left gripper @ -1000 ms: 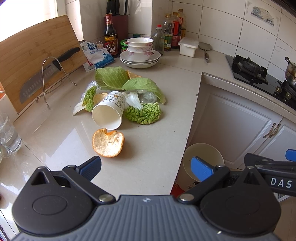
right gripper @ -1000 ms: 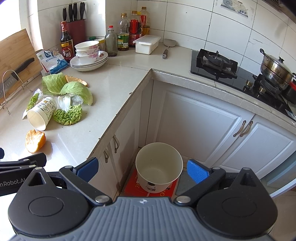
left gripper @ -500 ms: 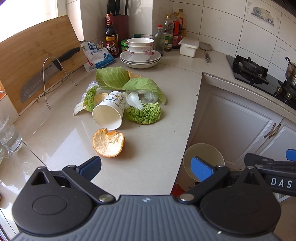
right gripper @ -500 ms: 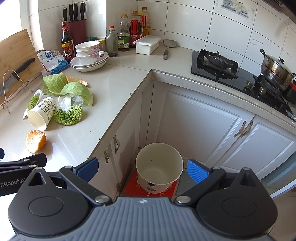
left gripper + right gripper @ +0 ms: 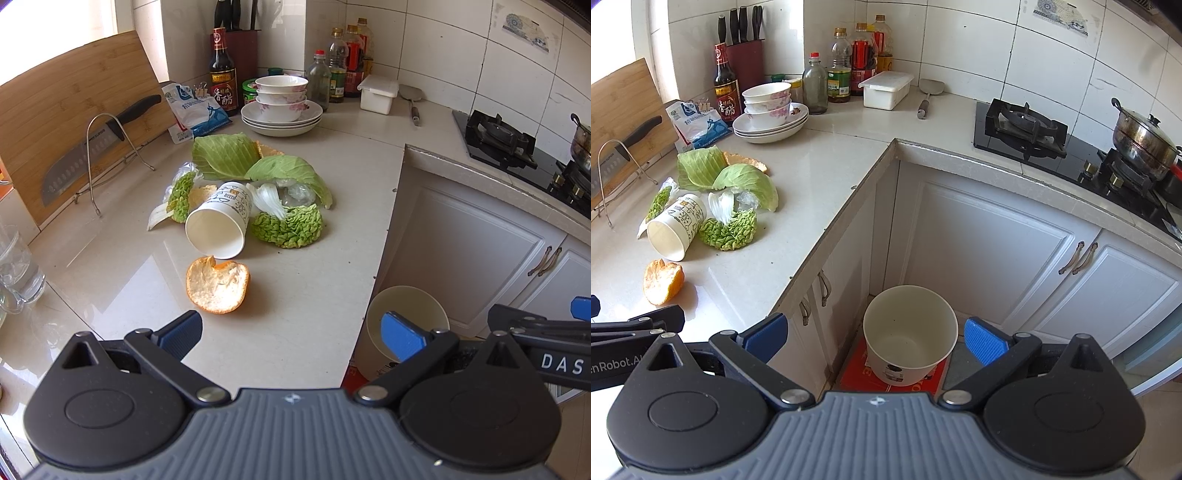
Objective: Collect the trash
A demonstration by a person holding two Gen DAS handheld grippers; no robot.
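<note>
The orange peel lies nearest me on the counter, and it sits a touch lower in my left view than a second ago, so I'm easing toward it. Just beyond it and touching it, the paper cup lies tipped on its side, mouth toward me, with the crinkled cabbage scraps to its right, a clear plastic wrap behind those and the big cabbage leaves farther back.

My left gripper is spread wide, nothing in it, hovering just short of the peel. My right gripper is equally wide and empty, hanging over the white bin on the floor by the cabinets.

Nothing on the counter has shifted; only my left side has crept in. So collecting hasn't begun yet, I'd say, and the peel looks like the first pick.
</note>
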